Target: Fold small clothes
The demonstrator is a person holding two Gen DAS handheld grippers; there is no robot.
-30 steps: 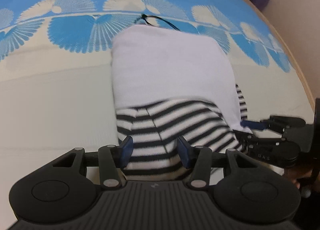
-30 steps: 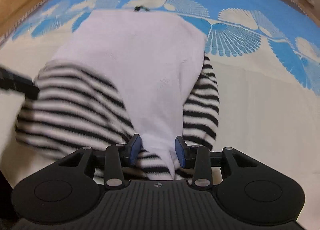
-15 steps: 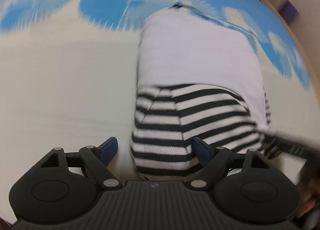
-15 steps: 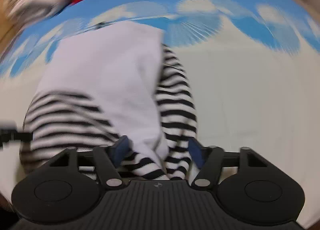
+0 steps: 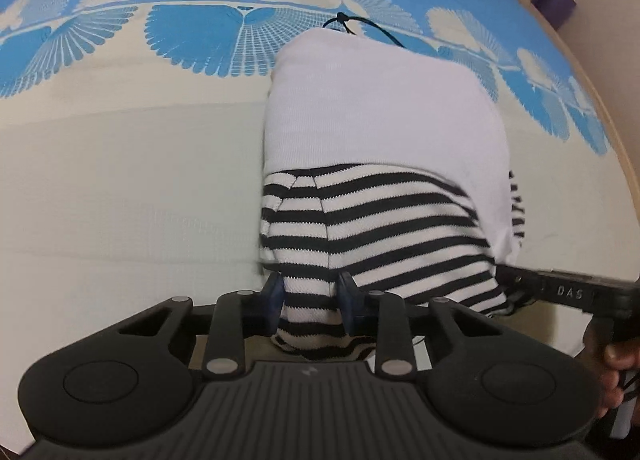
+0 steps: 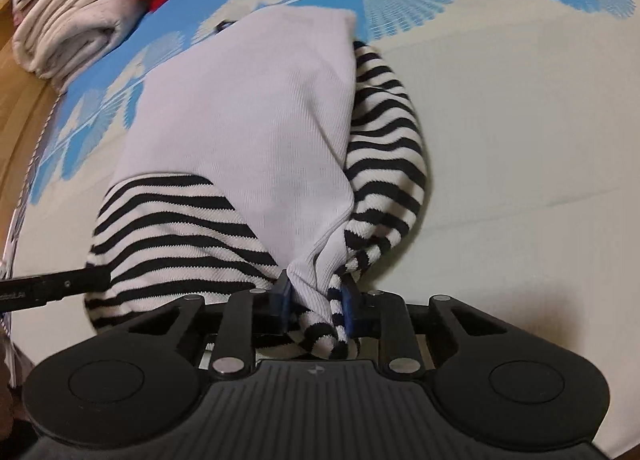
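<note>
Your left hand-held gripper (image 5: 310, 306) has just been closing, and its blue pads now pinch the striped near edge of the top (image 5: 380, 132). Your right hand-held gripper (image 6: 316, 306) has likewise just been closing; it clamps a bunched corner of white and striped cloth. The top lies flat ahead of both, white body beyond the pads, a striped sleeve (image 6: 384, 148) along its right side. It rests on the bed (image 5: 120, 188), blue-patterned farther out. Beyond lies folded clothing (image 6: 68, 36).
</note>
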